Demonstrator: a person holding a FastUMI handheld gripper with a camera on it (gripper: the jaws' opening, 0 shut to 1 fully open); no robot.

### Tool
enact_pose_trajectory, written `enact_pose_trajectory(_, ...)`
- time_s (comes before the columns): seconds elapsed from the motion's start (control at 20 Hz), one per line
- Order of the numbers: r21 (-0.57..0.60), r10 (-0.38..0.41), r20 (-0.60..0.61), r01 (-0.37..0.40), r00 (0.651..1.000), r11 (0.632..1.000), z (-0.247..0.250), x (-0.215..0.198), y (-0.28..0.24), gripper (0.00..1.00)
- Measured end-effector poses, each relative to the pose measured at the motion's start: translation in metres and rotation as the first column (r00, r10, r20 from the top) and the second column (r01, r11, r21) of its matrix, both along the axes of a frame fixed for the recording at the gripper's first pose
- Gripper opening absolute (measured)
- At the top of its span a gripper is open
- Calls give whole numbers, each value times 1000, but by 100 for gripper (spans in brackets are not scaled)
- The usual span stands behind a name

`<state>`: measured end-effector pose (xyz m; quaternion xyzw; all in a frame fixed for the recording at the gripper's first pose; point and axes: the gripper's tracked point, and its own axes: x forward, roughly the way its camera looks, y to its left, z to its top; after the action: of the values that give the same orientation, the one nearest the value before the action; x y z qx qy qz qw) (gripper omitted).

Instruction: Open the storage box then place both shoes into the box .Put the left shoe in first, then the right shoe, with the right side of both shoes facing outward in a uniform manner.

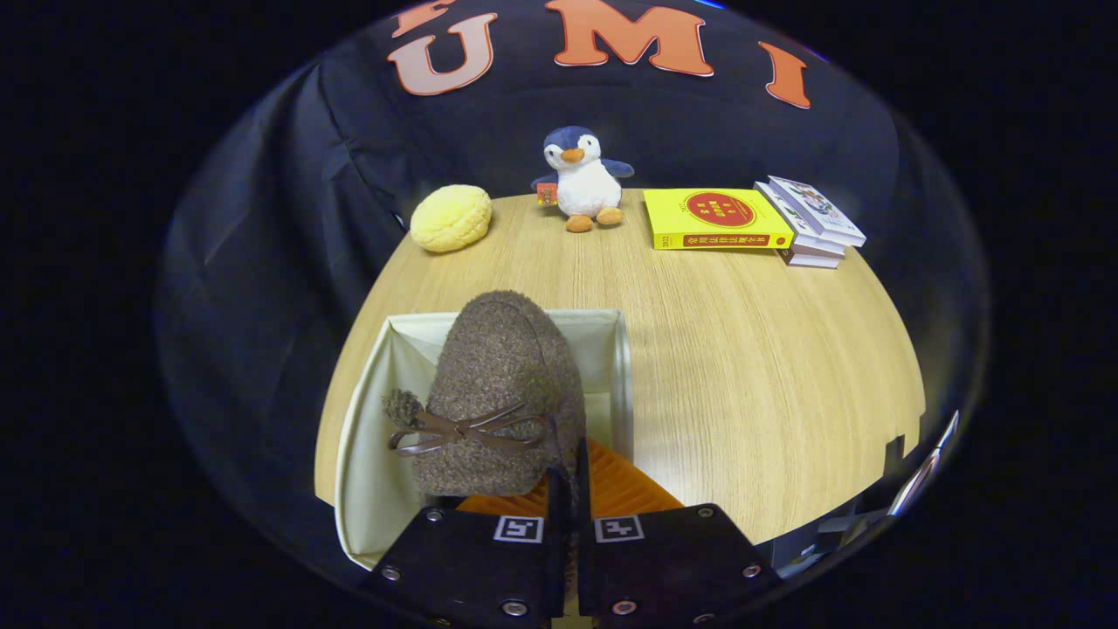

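Shoe, brown fuzzy, bow-laced, hangs over open storage box on surface; tongs clamped on its rear rim. Long axis runs straight ahead from tongs, toe pointing away.

The claw points forward and slightly down, its two fingers drawn nearly together, pinching something thin.

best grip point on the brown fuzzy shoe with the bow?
The rear collar edge of the brown fuzzy shoe, taken from behind the heel. The upper is broad and domed, too wide to span, while the opening rim is thin. The gripper appears closed on that edge now, jaws almost together, shoe hanging over the open cream fabric box.
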<state>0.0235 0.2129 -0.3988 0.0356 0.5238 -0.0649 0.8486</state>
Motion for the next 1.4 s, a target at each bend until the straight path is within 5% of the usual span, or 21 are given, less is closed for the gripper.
enact_pose_trajectory(0.35, 43, 38, -71, -35, 997, 998, -1, -31, 24, 16)
enact_pose_trajectory(0.55, 168, 74, 8, -74, 997, 983, 27, -29, 25, 20)
enact_pose_trajectory(0.8, 153, 97, 174, -125, 980, 980, 75, -23, -34, 36)
enact_pose_trajectory(1.1, 84, 57, 442, -105, 895, 991, 154, -4, -142, 70)
enact_pose_trajectory(1.4, 66, 5, 673, -67, 739, 996, 234, -6, -238, 94)
